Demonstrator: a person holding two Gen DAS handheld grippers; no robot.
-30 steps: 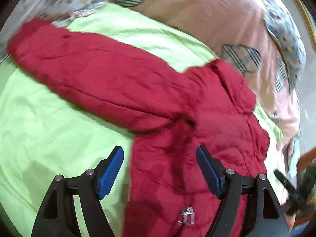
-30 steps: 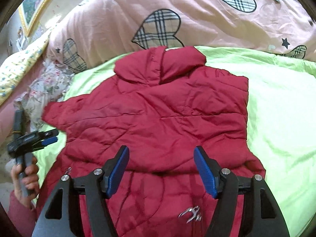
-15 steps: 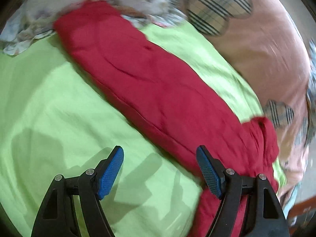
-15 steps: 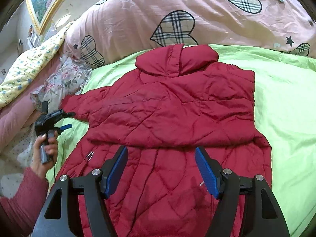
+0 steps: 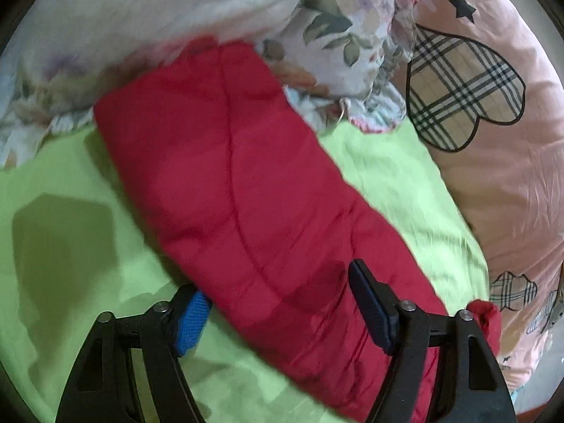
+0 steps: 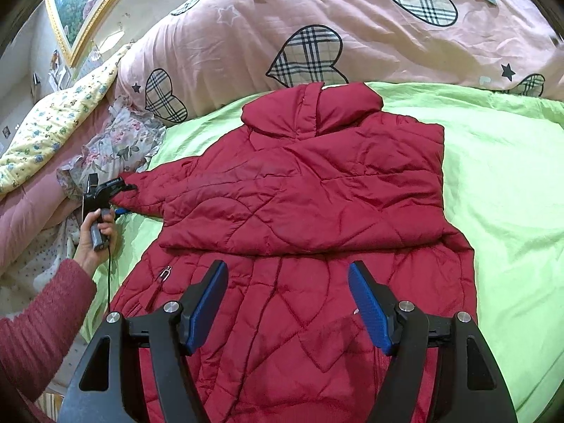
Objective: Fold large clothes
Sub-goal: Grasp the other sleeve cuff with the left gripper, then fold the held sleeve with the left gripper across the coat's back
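A red quilted jacket (image 6: 303, 204) lies on a lime green sheet (image 6: 507, 162), its right sleeve folded across the chest and its left sleeve (image 5: 239, 183) stretched out to the left. My left gripper (image 5: 278, 299) is open with the sleeve lying between its jaws; it also shows in the right wrist view (image 6: 116, 197) at the sleeve's cuff. My right gripper (image 6: 287, 299) is open and empty above the jacket's lower part.
A pink duvet with plaid hearts (image 6: 310, 42) lies behind the jacket. Floral fabric (image 5: 328, 28) sits at the sleeve's end. A yellow patterned quilt (image 6: 53, 127) and a framed picture (image 6: 88, 3) are at far left.
My left gripper moved down along the sleeve toward its cuff, and the sleeve now lies between its jaws. My right gripper drew back and up, showing more of the jacket.
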